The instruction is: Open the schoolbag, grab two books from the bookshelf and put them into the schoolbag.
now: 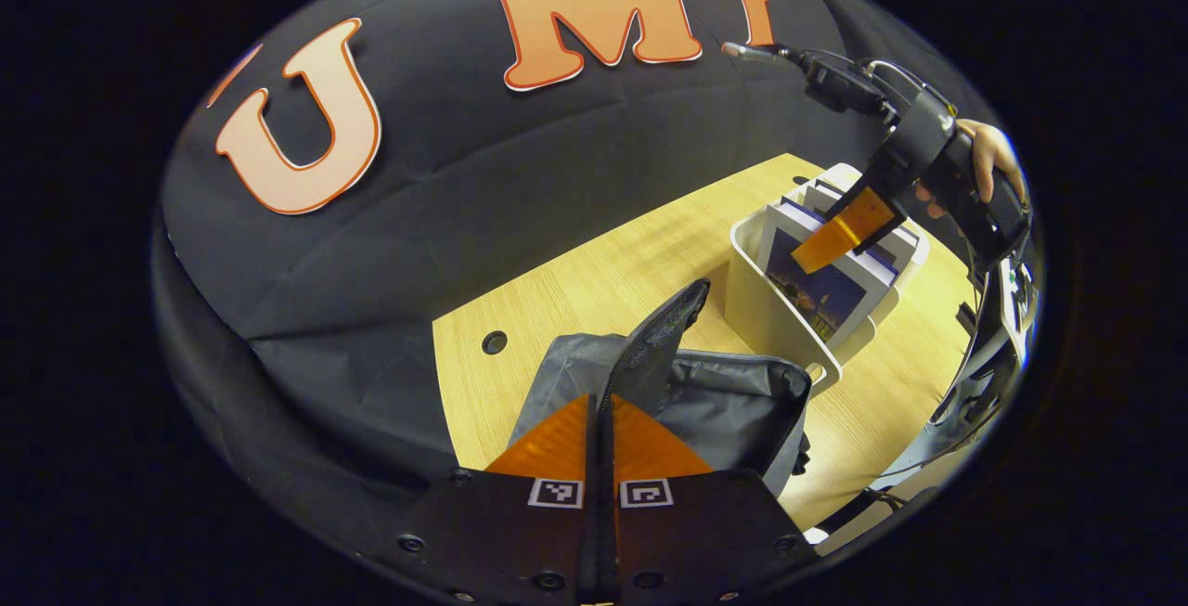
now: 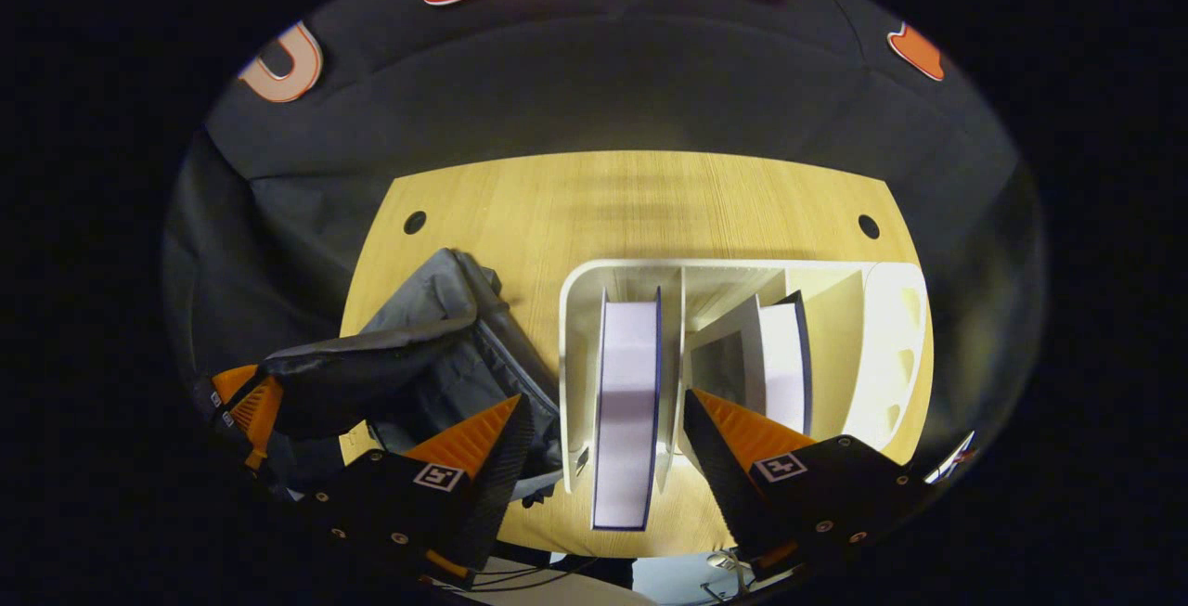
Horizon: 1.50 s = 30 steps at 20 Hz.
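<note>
- The left hand-held gripper (image 1: pixel 601 420), at lower centre, pinched the grey schoolbag's flap (image 1: pixel 664 332) with both fingers.
- The right hand-held gripper (image 2: pixel 603 439) (fingers wide apart) hovered over a book (image 2: pixel 628 402) in the white bookshelf (image 2: pixel 891 346).

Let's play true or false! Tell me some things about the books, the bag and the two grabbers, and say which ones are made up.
1. The left gripper has its jaws shut on the schoolbag's flap. True.
2. The right gripper has its jaws closed tight on a book. False: its jaws stand wide open, either side of the near book, not touching it.
3. The books stand upright in a white bookshelf on the wooden table. True.
4. Both books are already inside the schoolbag. False: they are in the bookshelf, one in each of two compartments.
5. The schoolbag lies beside the bookshelf on the table. True.
</note>
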Each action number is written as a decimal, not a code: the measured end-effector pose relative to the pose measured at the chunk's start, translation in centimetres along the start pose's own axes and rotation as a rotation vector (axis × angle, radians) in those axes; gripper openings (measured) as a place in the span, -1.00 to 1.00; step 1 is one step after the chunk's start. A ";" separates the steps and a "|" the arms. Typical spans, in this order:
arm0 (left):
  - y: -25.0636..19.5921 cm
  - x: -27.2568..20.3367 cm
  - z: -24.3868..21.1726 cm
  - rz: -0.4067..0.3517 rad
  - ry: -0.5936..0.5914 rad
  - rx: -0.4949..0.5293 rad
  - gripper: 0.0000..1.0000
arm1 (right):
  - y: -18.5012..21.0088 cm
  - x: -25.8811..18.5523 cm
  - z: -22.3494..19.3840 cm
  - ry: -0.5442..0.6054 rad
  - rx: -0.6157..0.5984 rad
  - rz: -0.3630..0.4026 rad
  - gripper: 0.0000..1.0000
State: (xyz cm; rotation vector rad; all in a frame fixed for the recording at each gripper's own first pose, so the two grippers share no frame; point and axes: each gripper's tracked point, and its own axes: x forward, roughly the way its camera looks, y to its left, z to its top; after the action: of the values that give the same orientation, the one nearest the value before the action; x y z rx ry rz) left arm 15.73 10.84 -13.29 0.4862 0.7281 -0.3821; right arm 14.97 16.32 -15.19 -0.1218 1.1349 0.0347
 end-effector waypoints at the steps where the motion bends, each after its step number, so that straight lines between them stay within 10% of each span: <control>1: 0.1 0.1 0.0 -0.001 0.001 0.001 -0.99 | 0.0 0.7 -0.2 0.014 0.016 0.001 0.82; 6: 0.0 0.1 0.1 -0.007 0.003 0.007 -0.99 | -1.0 3.2 -1.3 0.057 0.065 -0.024 0.42; 11: 0.0 0.1 0.1 -0.016 0.000 0.018 -0.99 | -1.5 3.1 -1.4 0.048 0.098 -0.052 -0.39; 30: -0.4 -0.2 -0.9 -0.093 -0.032 0.061 -0.99 | 1.9 -14.0 2.2 -0.240 0.153 -0.060 -0.25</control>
State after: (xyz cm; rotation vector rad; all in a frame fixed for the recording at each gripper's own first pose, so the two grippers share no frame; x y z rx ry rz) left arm 14.92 11.05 -13.85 0.5037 0.7113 -0.4992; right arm 10.87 18.99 -1.74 -0.0138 0.8901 -0.0887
